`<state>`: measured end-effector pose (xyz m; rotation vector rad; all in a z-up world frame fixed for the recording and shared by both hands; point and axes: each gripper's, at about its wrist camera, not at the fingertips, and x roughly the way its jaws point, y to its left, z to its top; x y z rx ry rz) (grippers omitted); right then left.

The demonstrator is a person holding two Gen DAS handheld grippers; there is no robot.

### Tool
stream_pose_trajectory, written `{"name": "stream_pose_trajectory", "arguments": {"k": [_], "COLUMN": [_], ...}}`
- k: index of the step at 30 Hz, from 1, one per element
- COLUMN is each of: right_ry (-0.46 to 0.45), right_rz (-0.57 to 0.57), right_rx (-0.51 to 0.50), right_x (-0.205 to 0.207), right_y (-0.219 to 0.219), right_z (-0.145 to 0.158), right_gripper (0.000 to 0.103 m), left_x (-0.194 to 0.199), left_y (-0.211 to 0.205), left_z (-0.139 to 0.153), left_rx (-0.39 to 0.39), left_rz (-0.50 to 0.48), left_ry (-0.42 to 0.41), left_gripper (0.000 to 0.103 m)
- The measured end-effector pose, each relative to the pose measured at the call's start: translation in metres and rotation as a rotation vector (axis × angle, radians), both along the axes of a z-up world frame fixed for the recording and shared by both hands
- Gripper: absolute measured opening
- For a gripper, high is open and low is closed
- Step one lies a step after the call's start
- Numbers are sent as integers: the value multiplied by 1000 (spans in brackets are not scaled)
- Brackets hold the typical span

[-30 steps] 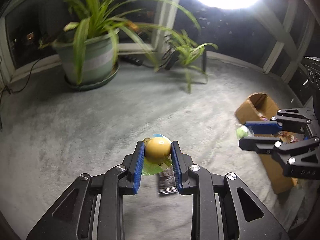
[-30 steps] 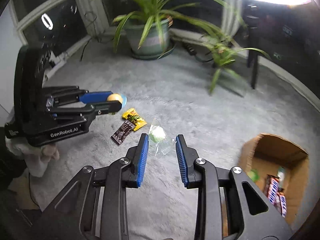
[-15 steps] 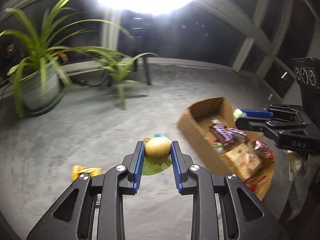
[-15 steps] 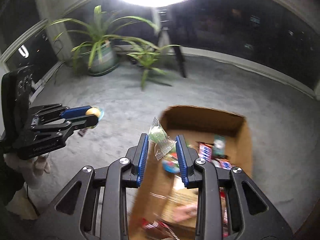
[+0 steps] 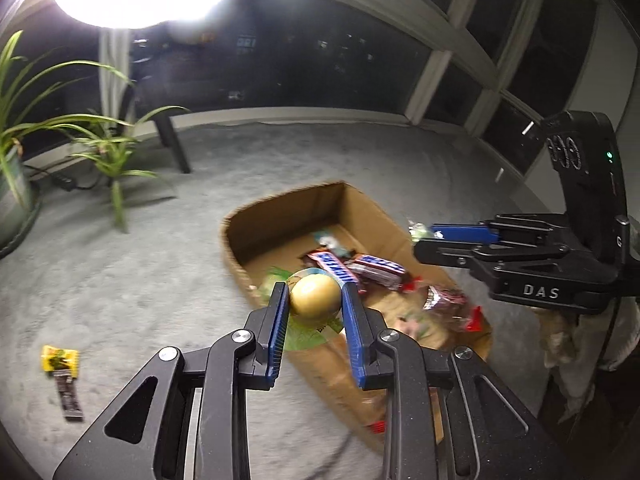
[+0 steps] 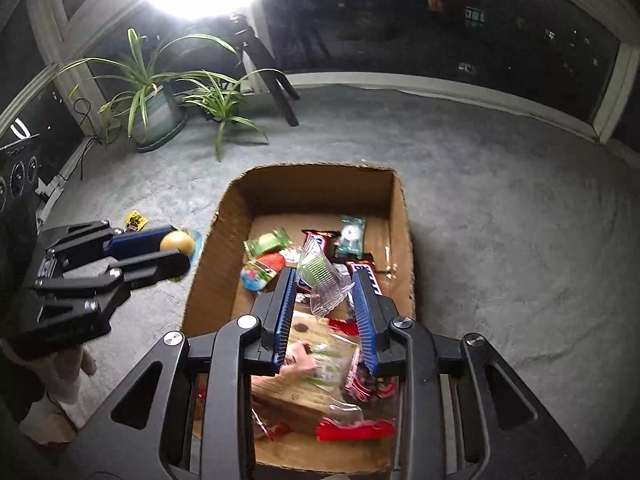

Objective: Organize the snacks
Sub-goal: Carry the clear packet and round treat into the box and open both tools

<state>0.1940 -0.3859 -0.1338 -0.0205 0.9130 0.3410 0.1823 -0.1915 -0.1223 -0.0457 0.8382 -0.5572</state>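
The cardboard box [image 6: 308, 192] sits on the carpet floor [image 6: 500, 208] right in front of you. Many snacks lie in the box, with the candy bars [image 6: 316, 248] near its middle. Your right claw [image 6: 325, 280] is over the box and has a clear snack packet [image 6: 322, 276] between its pads. Your left claw [image 5: 314, 300] is over the near left edge of the box and has a round snack [image 5: 315, 295] between its pads. Two small snacks [image 5: 60, 364] lie on the floor, well apart from the box, on its left. Two potted plants [image 6: 156, 92] stand far behind the box, to the left, by the window [image 6: 440, 20].
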Motion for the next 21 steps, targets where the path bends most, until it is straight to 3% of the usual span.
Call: {"name": "stream_pose_trajectory", "arguments": {"k": [9,11,13,16,19,21], "right_ry": [1,-3,-8,-14,-28,-36], "right_rz": [-13,-17,-22,-30,-46,-53], "right_rx": [23,27,33,34,35,39], "right_x": [-5,-5,-7,-9,-12,-14], "right_y": [-10,-11,-13,-14,-16,-17], "right_z": [0,1,2,4,7,9], "right_gripper": [37,45,47,51,68,68], "left_x": [-8,-10,-12,-15,-15,-17], "left_y": [-26,-29,-31,-33,-33,-33], "left_z": [-4,-3,-1,0,2,4], "left_rx": [36,48,52,54,57,56], "left_rz": [-34,-36,-39,-38,-35,-36], "left_ry": [17,9,5,2,-3,-7], "left_gripper": [29,38,41,41,41,41]}}
